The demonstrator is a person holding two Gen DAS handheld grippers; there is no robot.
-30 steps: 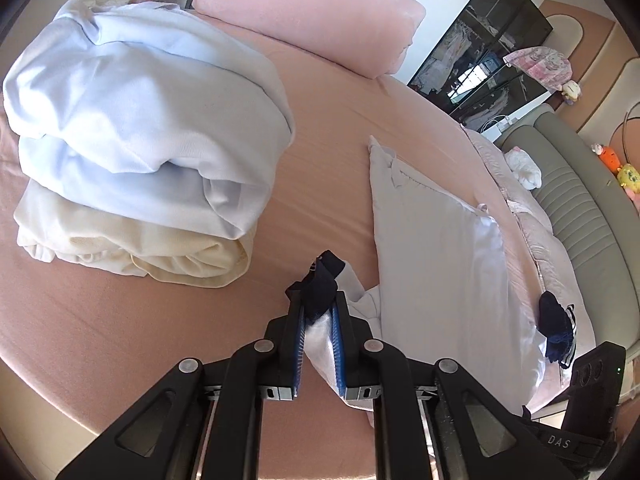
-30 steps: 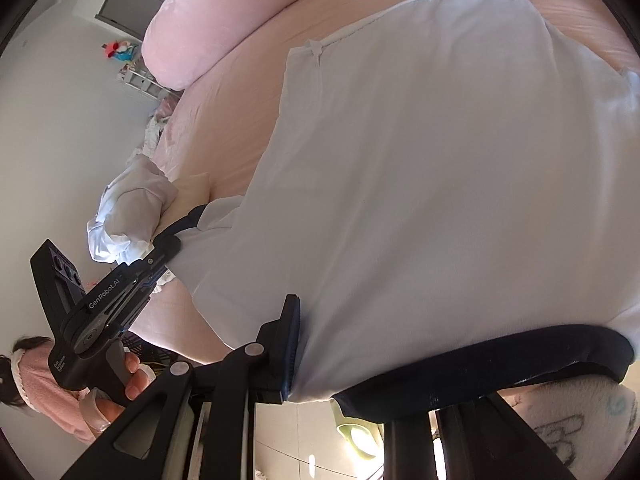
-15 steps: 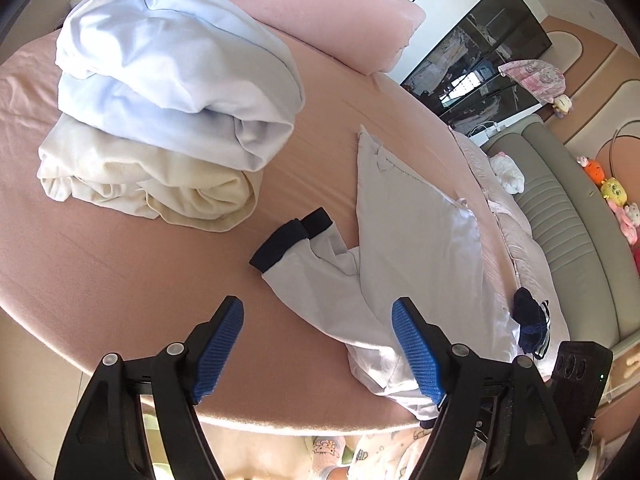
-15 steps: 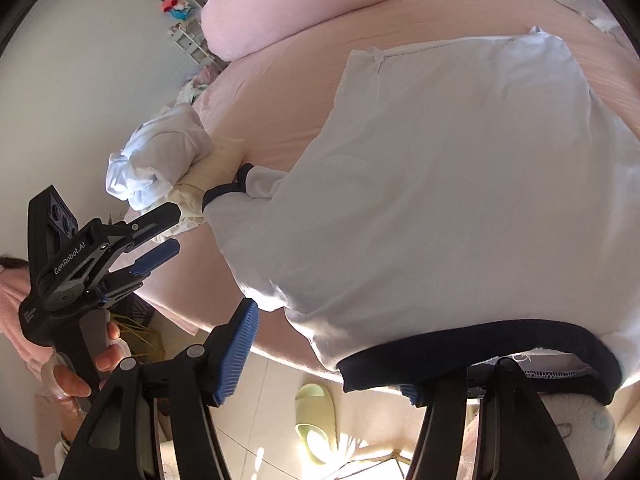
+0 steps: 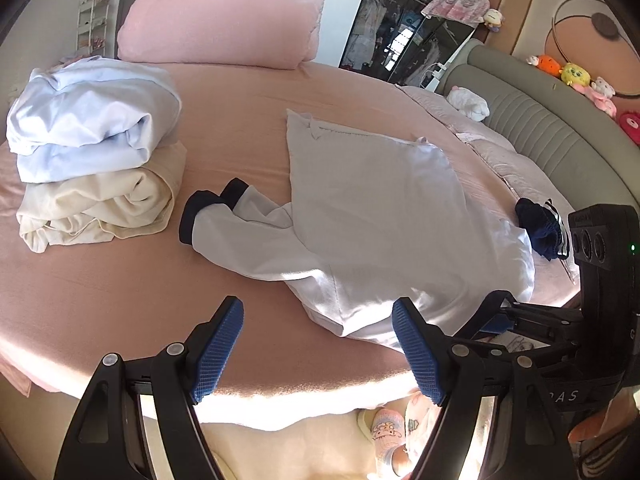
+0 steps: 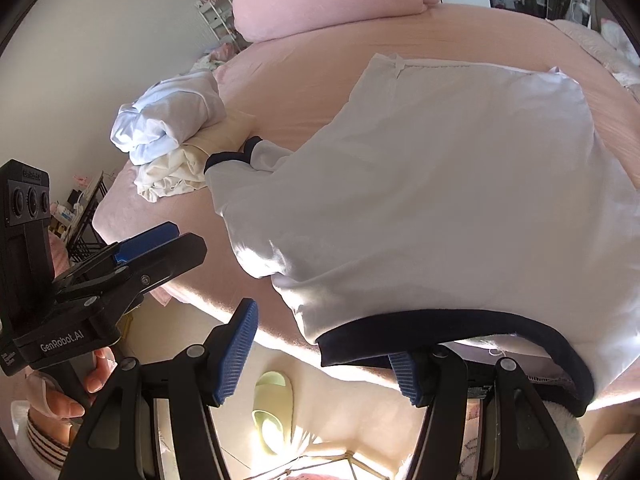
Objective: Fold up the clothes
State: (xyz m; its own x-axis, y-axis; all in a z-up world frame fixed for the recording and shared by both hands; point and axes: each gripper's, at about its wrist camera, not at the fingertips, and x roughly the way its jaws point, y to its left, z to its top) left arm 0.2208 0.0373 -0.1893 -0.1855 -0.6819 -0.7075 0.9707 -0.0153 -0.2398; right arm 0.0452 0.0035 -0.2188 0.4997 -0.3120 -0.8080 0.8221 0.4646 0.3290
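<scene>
A white long-sleeved top with navy trim lies spread on the round pink bed. One sleeve is stretched out to the left, and its navy cuff rests beside a stack of clothes. My left gripper is open at the bed's near edge, with nothing between its blue pads. The top's navy hem hangs over the bed edge. My right gripper is open just below it, and the hem drapes in front of its right finger. In the right wrist view my left gripper is off to the left.
A folded pale blue garment sits on a cream one at the left of the bed. A big pink pillow lies at the far side, and a small navy item at the right. A green slipper is on the floor.
Both grippers opened. The left let go of the navy cuff, the right let go of the hem, and both drew back to the bed edge. The sleeve now lies flat.
</scene>
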